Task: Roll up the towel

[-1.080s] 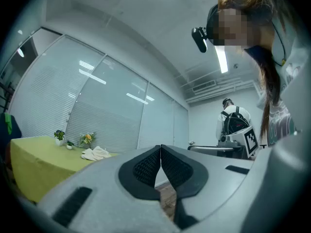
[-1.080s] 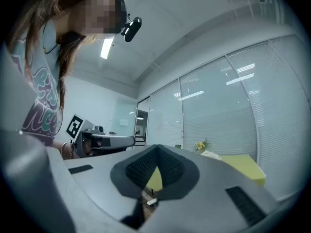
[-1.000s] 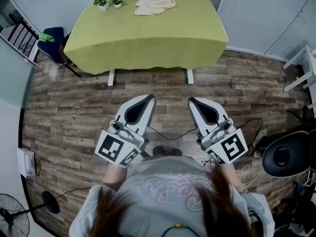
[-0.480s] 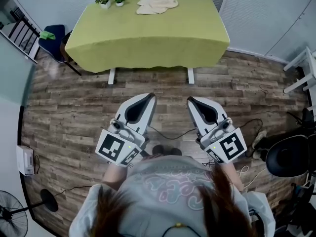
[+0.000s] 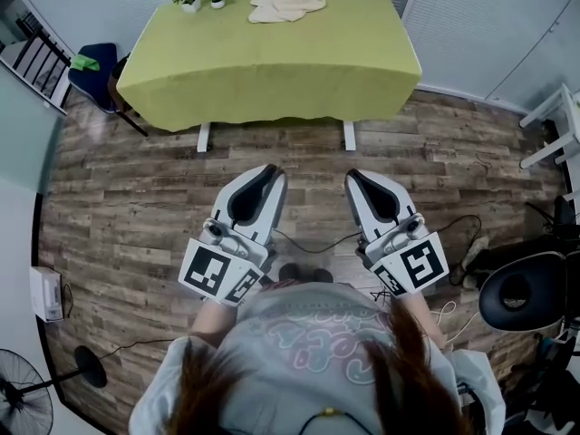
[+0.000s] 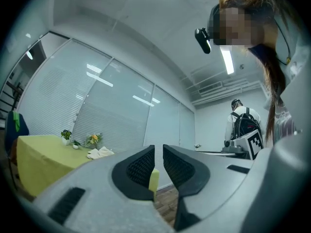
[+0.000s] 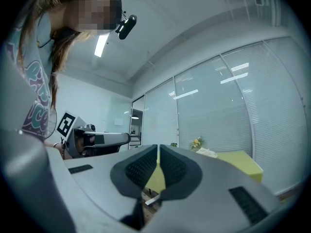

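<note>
Plainly L tongs (image 5: 269, 170), R tongs (image 5: 353, 176) w/ sq markers (image 5: 208, 271)

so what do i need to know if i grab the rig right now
Grippers: left tongs shut, nothing in them; right tongs shut, nothing in them. Both are held out in front of the person, over the wooden floor, well short of the table.
Things: the towel lies in a crumpled heap near the far edge of the green-covered table, beside two small potted plants.
Done: nothing, the towel is untouched.
Left: walk up to the table, probably spread the towel flat, then roll it up.
</note>
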The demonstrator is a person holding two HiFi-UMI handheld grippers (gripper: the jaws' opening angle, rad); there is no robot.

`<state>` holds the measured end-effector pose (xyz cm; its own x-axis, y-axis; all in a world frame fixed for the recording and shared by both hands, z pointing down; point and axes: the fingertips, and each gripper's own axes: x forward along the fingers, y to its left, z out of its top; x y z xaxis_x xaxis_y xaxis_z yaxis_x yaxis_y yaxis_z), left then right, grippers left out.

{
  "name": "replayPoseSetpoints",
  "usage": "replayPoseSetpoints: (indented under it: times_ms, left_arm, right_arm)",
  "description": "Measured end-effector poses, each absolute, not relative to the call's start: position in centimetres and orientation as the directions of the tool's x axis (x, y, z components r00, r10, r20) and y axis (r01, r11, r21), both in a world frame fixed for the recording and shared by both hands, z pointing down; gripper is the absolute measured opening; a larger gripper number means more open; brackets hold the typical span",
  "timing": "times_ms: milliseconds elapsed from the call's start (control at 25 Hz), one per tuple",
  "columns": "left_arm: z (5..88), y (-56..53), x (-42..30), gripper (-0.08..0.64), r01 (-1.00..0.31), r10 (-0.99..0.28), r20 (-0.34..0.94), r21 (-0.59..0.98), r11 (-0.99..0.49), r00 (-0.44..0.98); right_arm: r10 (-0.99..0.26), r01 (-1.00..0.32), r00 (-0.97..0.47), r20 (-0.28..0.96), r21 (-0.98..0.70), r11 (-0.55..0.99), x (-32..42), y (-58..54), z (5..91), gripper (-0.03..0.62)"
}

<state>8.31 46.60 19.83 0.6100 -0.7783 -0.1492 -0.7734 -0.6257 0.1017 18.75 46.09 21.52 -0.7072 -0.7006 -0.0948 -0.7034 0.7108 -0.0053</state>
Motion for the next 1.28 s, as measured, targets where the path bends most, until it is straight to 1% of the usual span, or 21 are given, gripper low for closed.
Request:
replayPoseSetpoints:
  times_ms: [40, 80, 120, 160, 240, 320, 440, 600, 1120, 1280]
  left_arm:
    - [19.8, 46.6, 8.3, 0.033, -0.775, -0.778, -0.151, 0.095, -0.625, 0.61]
    - [19.7, 46.6, 8.2, 0.085, -0.776, -0.778, -0.152, 0.086, -0.625, 0.61]
    - [19.7, 46.6, 8.1, 0.153, -0.778, -0.778, -0.153, 0.079, -0.624, 0.609]
    - [19.8, 46.6, 7.9, 0.188, -0.781, -0.781, -0.152, 0.075, -0.62, 0.606]
    - [20.1, 46.5, 7.4, 0.217, -0.79, -0.79, -0.15, 0.077, -0.608, 0.594]
    - [20.4, 46.4, 6.8, 0.23, -0.797, -0.799, -0.145, 0.089, -0.598, 0.583]
    - [20.8, 46.2, 5.9, 0.241, -0.807, -0.811, -0.138, 0.099, -0.582, 0.569]
    - [20.6, 45.8, 4.9, 0.25, -0.81, -0.814, -0.145, 0.102, -0.578, 0.562]
    - [22.2, 45.1, 0.5, 0.25, -0.782, -0.788, -0.133, 0.103, -0.615, 0.602]
    - [23.0, 44.5, -0.3, 0.25, -0.782, -0.792, -0.123, 0.126, -0.61, 0.598]
  right_arm:
    - [-0.698, -0.701, -0.709, -0.103, -0.01, 0.713, 18.7, 46.1, 21.4, 0.035]
    - [-0.694, -0.698, -0.711, -0.114, -0.013, 0.716, 18.7, 46.1, 21.3, 0.088]
    - [-0.693, -0.697, -0.71, -0.125, -0.016, 0.717, 18.7, 46.1, 21.2, 0.095]
    - [-0.696, -0.7, -0.706, -0.135, -0.019, 0.714, 18.7, 46.1, 21.1, 0.1]
    - [-0.707, -0.712, -0.692, -0.146, -0.028, 0.702, 18.8, 45.9, 21.1, 0.167]
    - [-0.719, -0.723, -0.678, -0.151, -0.039, 0.69, 18.8, 45.7, 21.2, 0.238]
    - [-0.728, -0.731, -0.667, -0.158, -0.048, 0.681, 18.4, 45.5, 21.3, 0.282]
    - [-0.728, -0.731, -0.671, -0.142, -0.043, 0.681, 17.2, 45.3, 21.5, 0.291]
    - [-0.765, -0.766, -0.639, -0.083, -0.029, 0.642, 14.2, 45.7, 23.4, 0.291]
    - [-0.76, -0.759, -0.643, -0.095, -0.053, 0.649, 13.7, 45.5, 23.2, 0.291]
